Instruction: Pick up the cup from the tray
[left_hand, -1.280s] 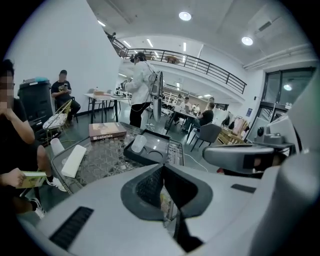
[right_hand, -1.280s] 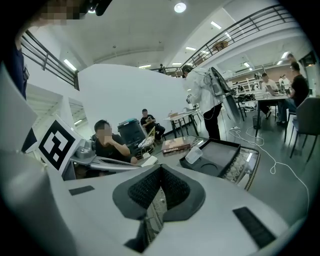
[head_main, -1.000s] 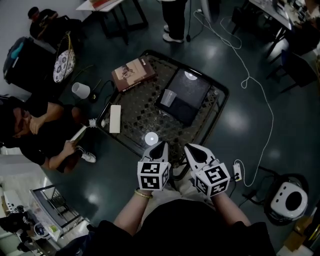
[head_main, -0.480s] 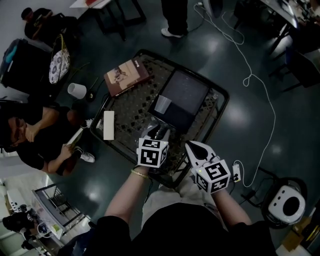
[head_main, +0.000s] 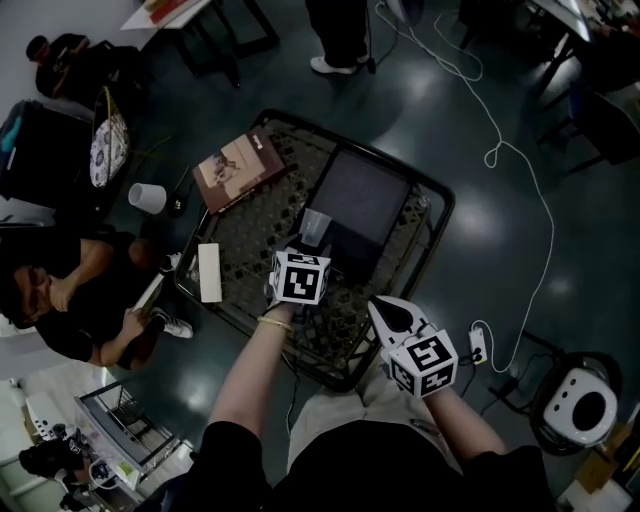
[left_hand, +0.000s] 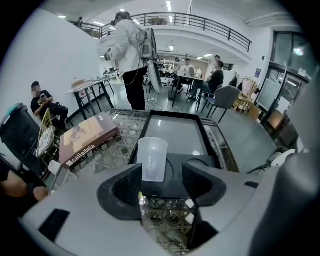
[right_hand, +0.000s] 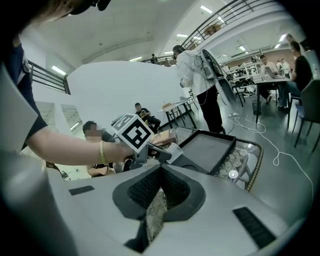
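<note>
1. Reaching forward from the table's near edge since a second ago, the left gripper (left_hand: 162, 185) now hangs at the tray's near-left corner, its jaws opening.
2. The translucent plastic cup (left_hand: 152, 157) stands upright on that corner of the shallow black rectangular tray (left_hand: 175, 125), just at the jaw tips and ungripped.
3. The right gripper (right_hand: 160, 172), jaws together and empty, hovers by the near-right edge of the dark-rimmed lattice table (head_main: 250, 222).

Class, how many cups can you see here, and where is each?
2. A clear cup stands on the black tray on the table; a white cup stands on the floor left of it. Others may be hidden.
</note>
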